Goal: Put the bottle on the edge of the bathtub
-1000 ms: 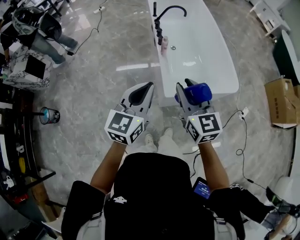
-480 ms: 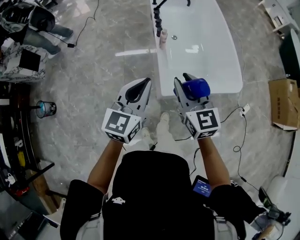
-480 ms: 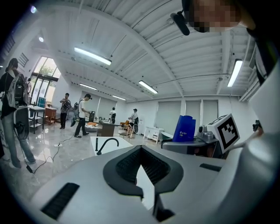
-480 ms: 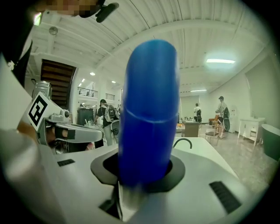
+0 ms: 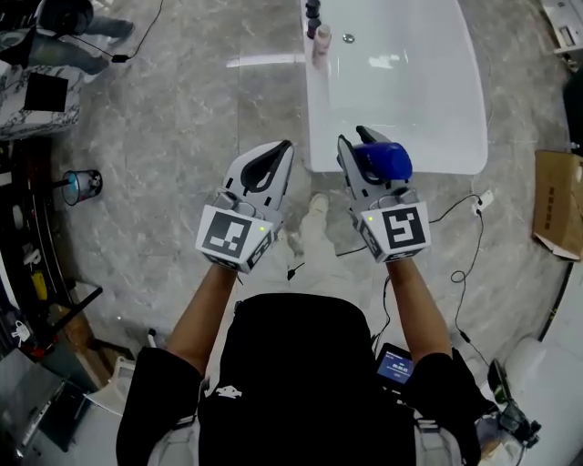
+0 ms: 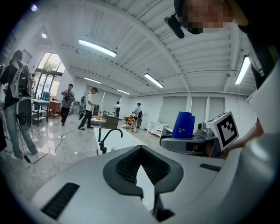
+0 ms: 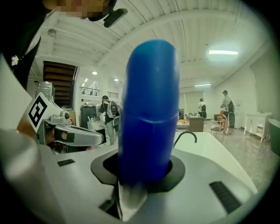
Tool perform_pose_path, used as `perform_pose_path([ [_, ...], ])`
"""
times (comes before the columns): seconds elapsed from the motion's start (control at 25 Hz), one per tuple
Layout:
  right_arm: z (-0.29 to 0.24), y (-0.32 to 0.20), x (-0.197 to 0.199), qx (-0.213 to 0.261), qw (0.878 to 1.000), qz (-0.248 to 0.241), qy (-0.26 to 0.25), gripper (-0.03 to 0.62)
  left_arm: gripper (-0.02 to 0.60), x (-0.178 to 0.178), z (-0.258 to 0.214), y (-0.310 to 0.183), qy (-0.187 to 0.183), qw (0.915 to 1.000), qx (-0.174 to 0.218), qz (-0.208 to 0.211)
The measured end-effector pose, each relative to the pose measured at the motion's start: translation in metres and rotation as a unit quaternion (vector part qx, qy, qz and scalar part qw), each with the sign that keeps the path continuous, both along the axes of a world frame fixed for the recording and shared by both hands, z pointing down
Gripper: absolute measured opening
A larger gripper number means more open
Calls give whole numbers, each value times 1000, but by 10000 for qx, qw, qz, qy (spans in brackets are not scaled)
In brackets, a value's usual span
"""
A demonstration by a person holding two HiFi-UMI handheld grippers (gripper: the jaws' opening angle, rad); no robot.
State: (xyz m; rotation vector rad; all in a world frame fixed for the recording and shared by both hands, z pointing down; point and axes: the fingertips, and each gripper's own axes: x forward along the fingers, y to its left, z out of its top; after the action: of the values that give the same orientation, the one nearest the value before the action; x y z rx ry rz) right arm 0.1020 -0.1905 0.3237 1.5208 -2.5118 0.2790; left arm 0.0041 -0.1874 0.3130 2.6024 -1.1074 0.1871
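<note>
Head view shows two grippers side by side at mid-frame, over the grey floor (image 5: pixel 173 136) just below the near end of one white bathtub (image 5: pixel 401 91) at upper centre. The left gripper (image 5: pixel 288 146) has its fingers (image 5: pixel 276 173) closed together, with nothing between them. The right gripper (image 5: pixel 357 141) has its fingers (image 5: pixel 350 171) clamped on the one blue bottle (image 5: pixel 383 164), held in the air at the tub's near rim, not resting on it. On the tub's top-left rim stand one black faucet (image 5: pixel 312 13) and one small pink bottle (image 5: pixel 322 45). One cardboard box (image 5: pixel 557 202) sits at the right edge.
</note>
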Motion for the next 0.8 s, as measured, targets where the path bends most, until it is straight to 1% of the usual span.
perform_pose_path([
  [0.16,29,-11,-1,-82,9999,-77,19,127,12,-2,32,-3,-76,9998,-173,-16],
  [0.28,56,-14,2,-278,9996,-14,14,126,12,-3,62,1,-230,9988,-443,12],
  [0.48,99,-18,0,-375,9991,-177,36,127,12,-2,100,-6,-246,9983,-517,-60],
  [0.64,128,-19,0,-607,9980,-176,-41,127,12,0,123,-10,-268,9978,-593,-110],
  [0.8,153,-24,-5,-602,9979,-219,16,127,12,-5,146,-13,-268,9974,-649,-176],
])
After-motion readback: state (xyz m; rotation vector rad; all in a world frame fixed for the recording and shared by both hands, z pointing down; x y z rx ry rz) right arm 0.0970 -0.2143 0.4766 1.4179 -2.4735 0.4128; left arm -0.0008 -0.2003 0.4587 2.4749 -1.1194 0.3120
